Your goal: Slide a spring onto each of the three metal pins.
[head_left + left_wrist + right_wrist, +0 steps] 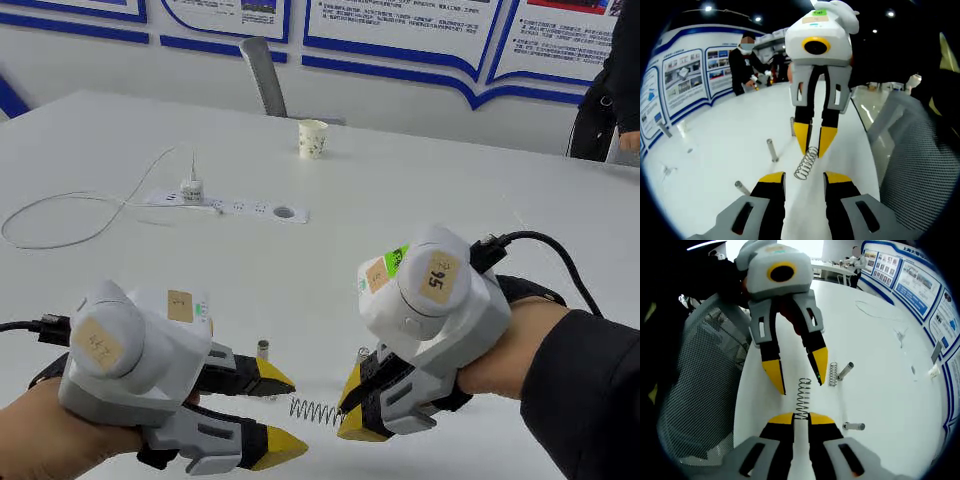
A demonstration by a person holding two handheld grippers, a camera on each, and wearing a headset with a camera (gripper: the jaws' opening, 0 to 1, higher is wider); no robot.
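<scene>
My right gripper [350,410] [801,419] is shut on one end of a loose wire spring [315,410] [801,397] [807,162], which sticks out toward my left gripper [275,412] [805,177]. That one faces it, open, with nothing between its yellow tips. A bare metal pin [263,349] [772,150] [846,371] stands on the white table just beyond them. A second bare pin [742,188] [854,426] stands nearby. Another spring [833,374] [792,126] stands upright beside the first pin; I cannot tell whether a pin is inside it.
A paper cup [313,138], a white power strip [235,207] with a plug and a looping cable [60,215] lie farther back on the table. A grey chair [262,75] stands behind it. A person [605,100] stands at the far right.
</scene>
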